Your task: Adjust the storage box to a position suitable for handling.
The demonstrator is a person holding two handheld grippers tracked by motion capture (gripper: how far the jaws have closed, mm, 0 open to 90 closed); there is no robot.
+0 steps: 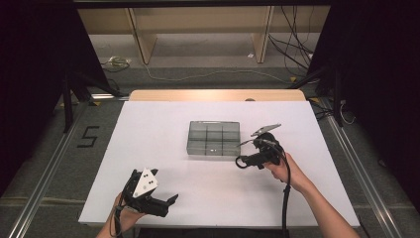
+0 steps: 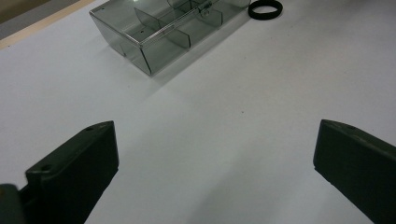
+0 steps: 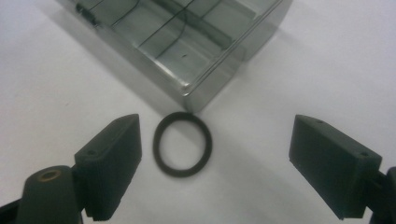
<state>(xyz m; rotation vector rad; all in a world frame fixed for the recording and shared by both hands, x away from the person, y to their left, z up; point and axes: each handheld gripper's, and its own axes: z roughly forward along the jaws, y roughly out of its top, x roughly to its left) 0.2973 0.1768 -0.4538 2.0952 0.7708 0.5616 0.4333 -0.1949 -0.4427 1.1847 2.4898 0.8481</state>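
Your right gripper (image 3: 215, 154) is hovering with its jaws spread wide over the black ring (image 3: 183, 143), which is lying flat on the white worktop (image 1: 163, 124), free of both pads, just beside a corner of the clear compartment box (image 3: 196, 42). Your left gripper (image 2: 215, 158) is also gaping open, gripping nothing, well apart from the box.
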